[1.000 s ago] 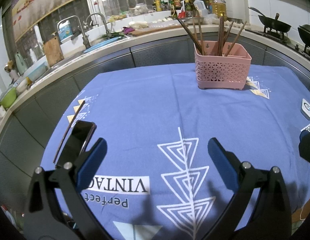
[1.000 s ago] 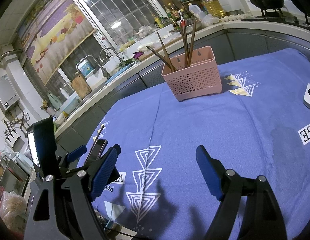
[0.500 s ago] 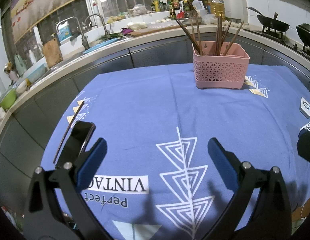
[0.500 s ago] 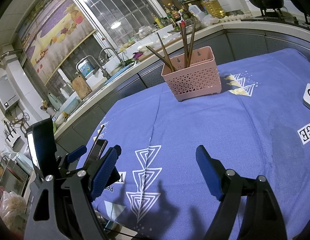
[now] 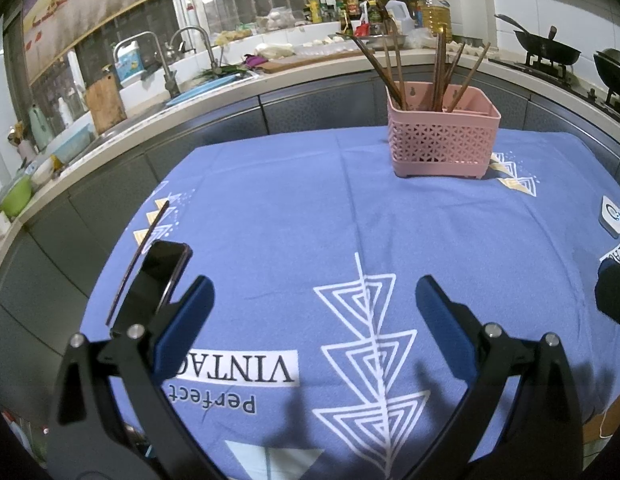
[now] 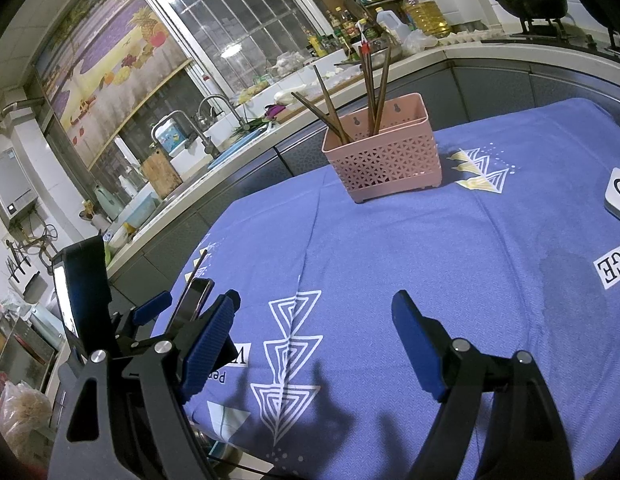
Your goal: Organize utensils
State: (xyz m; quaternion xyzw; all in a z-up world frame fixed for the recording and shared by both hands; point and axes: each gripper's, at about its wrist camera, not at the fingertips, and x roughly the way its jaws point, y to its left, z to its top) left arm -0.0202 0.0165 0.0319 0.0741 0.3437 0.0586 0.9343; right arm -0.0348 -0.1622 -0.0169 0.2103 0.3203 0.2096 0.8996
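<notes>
Blue cloth covers the table [image 5: 270,208], and on it we see one loose chopstick [image 5: 139,258] lying at the left edge, touching or just beside a dark phone [image 5: 156,280]. Our left gripper [image 5: 312,300] hovers wide open with nothing between its pads; our right gripper [image 6: 316,324] is equally spread and empty. The chopstick lies up and to the left of the left gripper's left finger, its long axis running from lower left to upper right of the frame, so we judge the left gripper the nearer one for the pickup. Its destination, the pink basket [image 5: 442,144], stands well apart in the upper right, already holding several upright chopsticks. Only the right wrist view shows the left gripper's body and its lit screen [image 6: 64,300] at lower left, with just the chopstick's far tip [image 6: 198,262] visible there.
</notes>
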